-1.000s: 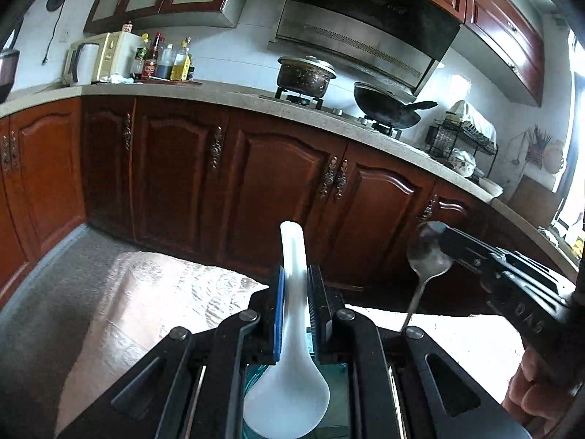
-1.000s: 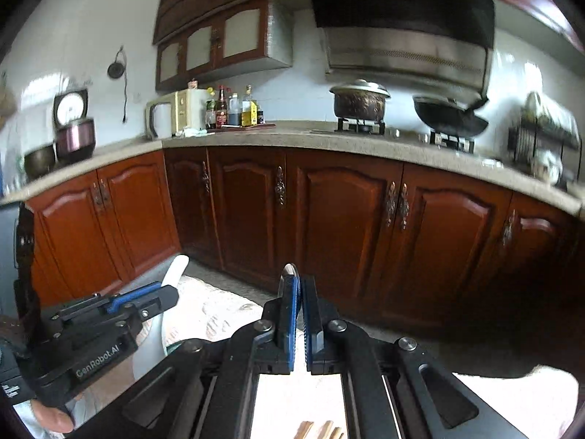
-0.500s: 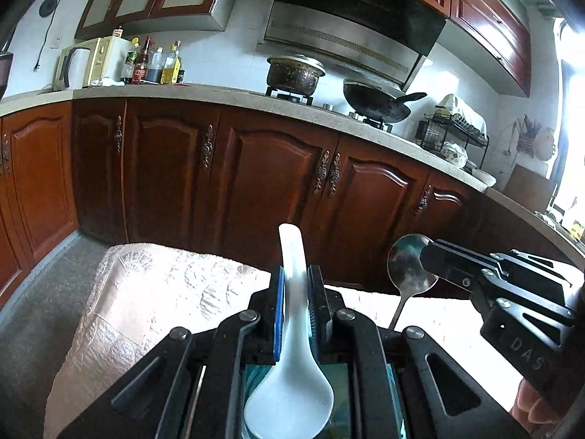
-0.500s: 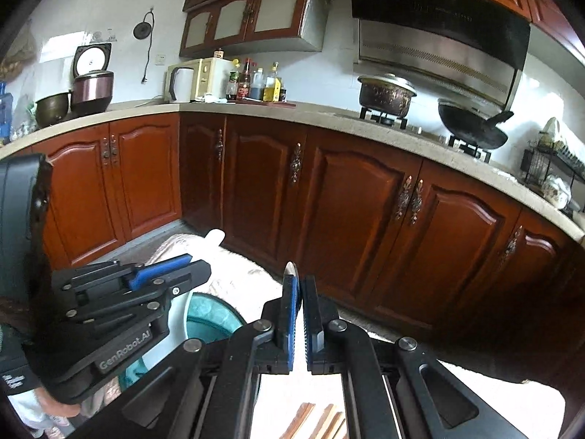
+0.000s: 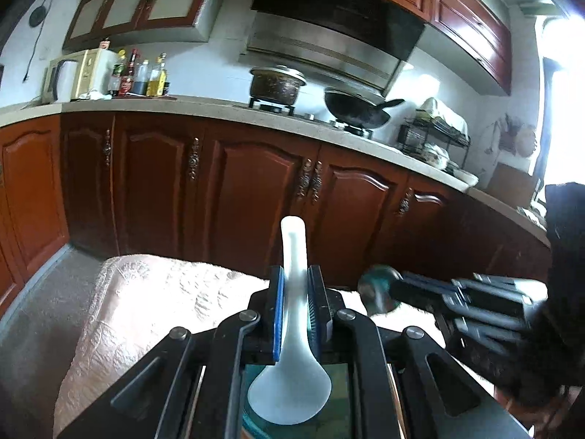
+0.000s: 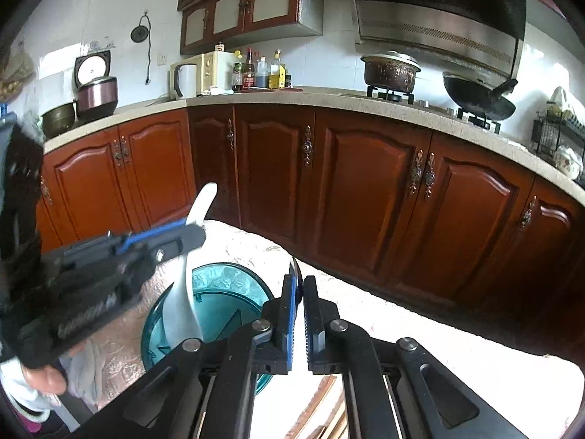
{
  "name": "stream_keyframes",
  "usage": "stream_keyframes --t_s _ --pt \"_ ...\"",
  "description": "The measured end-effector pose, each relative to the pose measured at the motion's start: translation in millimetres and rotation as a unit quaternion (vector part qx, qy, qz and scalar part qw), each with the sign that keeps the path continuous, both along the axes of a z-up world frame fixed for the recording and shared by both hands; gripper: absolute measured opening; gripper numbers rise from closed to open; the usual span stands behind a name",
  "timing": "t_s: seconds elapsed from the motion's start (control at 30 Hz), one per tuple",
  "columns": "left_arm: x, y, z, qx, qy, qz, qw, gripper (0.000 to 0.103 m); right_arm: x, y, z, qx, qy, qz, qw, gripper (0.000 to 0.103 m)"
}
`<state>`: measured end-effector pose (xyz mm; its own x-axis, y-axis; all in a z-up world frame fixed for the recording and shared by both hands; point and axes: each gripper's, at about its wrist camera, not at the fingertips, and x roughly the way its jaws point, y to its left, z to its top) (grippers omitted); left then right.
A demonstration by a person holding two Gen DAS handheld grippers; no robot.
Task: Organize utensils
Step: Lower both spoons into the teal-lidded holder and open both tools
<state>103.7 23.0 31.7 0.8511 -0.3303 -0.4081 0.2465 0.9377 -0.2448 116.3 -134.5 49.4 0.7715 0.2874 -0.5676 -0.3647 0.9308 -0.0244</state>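
left wrist view looks over a table under a pale embossed cloth (image 5: 146, 303), set before a run of dark red wooden cabinets (image 5: 256, 197) with a stone counter on top. on the counter sit a lidded pot (image 5: 276, 84) and a black wok (image 5: 356, 111) under a steel hood, with a row of bottles (image 5: 140, 78) by a cream appliance and a dish rack (image 5: 435, 142) further right.

right wrist view adds what the other misses: a rice cooker (image 6: 95, 91) on the far left counter, and the full round rim of a teal bowl (image 6: 234, 274) on the cloth, with wooden sticks, maybe chopsticks (image 6: 318, 402), partly hidden low under the gripper.

the left gripper (image 5: 295, 303) pinches a white ceramic soup spoon (image 5: 292, 366) by its stem, handle up, its scoop hanging over the teal bowl; whether it touches the bowl i cannot tell. the spoon is smooth, glossy, thick-walled.

the right gripper (image 6: 299, 314) is pressed nearly together on a metal spoon (image 5: 378, 291), seen only edge-on between its pads in its own view. from the left it shows as a blurred round shiny bowl held above the cloth, just beside the left gripper.
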Motion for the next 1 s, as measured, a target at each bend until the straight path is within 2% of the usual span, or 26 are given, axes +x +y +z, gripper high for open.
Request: stream_keyframes --t_s 0.2,0.33,0.53,0.63,0.7,0.77,0.83,1.0 --pt "-16 -20 -19 0.012 0.016 -0.014 0.9997 0.013 2 -11 -2 0.032 0.023 -0.002 0.999 0.006" --pt "-26 -28 -22 0.022 0.017 -0.028 0.9992 0.013 0 -12 -3 0.035 0.033 0.003 0.999 0.006" --pt "-34 -27 -29 0.041 0.046 -0.035 0.9975 0.013 6 -11 -11 0.054 0.067 0.019 0.996 0.008" --pt "-38 -25 -29 0.040 0.056 -0.039 0.9969 0.013 8 -15 -18 0.083 0.088 0.018 0.992 0.011" --pt "-41 -26 -27 0.044 0.062 -0.042 0.9963 0.018 9 -16 -21 0.092 0.104 0.017 0.990 0.015" --pt "-45 -25 -24 0.043 0.062 -0.044 0.9961 0.040 5 -19 -19 0.092 0.101 0.014 0.990 0.016" --pt "-50 -23 -20 0.035 0.062 -0.045 0.9964 0.051 0 -21 -15 0.091 0.095 0.014 0.991 0.021" --pt "-63 -20 -11 0.034 0.067 -0.044 0.9962 0.053 -22 -34 -10 0.063 0.090 -0.022 0.994 0.028"
